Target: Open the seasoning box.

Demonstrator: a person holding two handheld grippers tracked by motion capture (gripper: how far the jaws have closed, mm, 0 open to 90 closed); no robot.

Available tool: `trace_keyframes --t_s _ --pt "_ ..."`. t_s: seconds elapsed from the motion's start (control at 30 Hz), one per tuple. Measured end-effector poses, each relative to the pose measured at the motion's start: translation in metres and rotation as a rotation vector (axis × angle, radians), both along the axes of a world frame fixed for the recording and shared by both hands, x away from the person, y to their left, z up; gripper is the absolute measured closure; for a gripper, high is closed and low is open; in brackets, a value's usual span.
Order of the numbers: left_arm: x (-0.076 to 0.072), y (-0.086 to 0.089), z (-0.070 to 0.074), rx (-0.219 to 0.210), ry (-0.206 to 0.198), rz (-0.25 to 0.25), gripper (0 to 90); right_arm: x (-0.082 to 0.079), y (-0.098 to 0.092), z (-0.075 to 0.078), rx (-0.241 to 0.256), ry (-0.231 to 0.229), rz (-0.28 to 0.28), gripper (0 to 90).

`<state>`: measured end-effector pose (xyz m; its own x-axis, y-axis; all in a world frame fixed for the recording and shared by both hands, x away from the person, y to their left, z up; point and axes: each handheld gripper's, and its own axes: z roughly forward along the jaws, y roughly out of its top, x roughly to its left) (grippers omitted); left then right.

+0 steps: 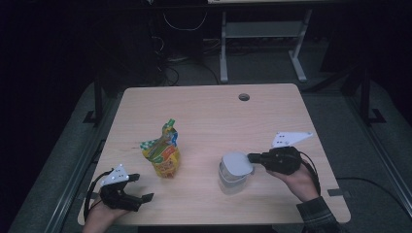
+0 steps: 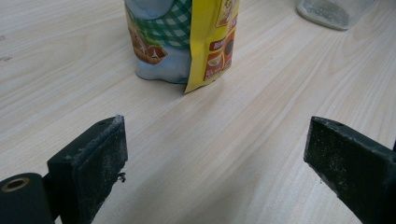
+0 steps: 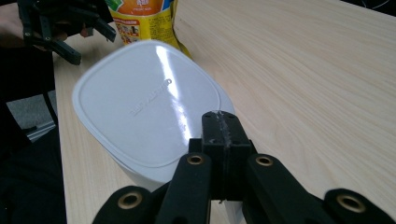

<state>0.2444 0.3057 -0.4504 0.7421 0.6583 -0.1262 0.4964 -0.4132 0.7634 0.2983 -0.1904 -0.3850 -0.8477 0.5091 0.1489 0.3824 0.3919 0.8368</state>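
Right gripper (image 1: pixel 251 158) has its fingers (image 3: pixel 219 135) pressed together at the edge of the white lid (image 1: pixel 236 163) on the clear container (image 1: pixel 231 180), which sits right of centre near the front of the counter (image 1: pixel 204 109); they look pinched on the lid's rim, but I can't tell whether the lid is seated or already lifting. Left gripper (image 1: pixel 145 199) hovers at the front-left corner, fingers (image 2: pixel 91 161) wide apart with nothing between them, aimed at the snack pouch (image 1: pixel 163 153), which stands upright left of centre, well apart from the container. My read: early stage. Lid grab is made, opening not visibly done, pouch untouched, top looks crumpled, and any pour into the container is left to do. Labels: embossed text across the lid, too faint to read. Pouch print is yellow, green check and a red badge, lettering too blurred to read.
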Motion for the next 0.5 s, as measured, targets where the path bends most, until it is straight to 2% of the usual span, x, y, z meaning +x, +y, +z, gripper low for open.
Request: trace_keyframes --t_s 0.5 --pt "-0.0003 0.0001 0.0002 -0.003 0.0 0.004 5.5 0.0022 -0.0039 -0.0073 -0.007 0.016 -0.013 90.0"
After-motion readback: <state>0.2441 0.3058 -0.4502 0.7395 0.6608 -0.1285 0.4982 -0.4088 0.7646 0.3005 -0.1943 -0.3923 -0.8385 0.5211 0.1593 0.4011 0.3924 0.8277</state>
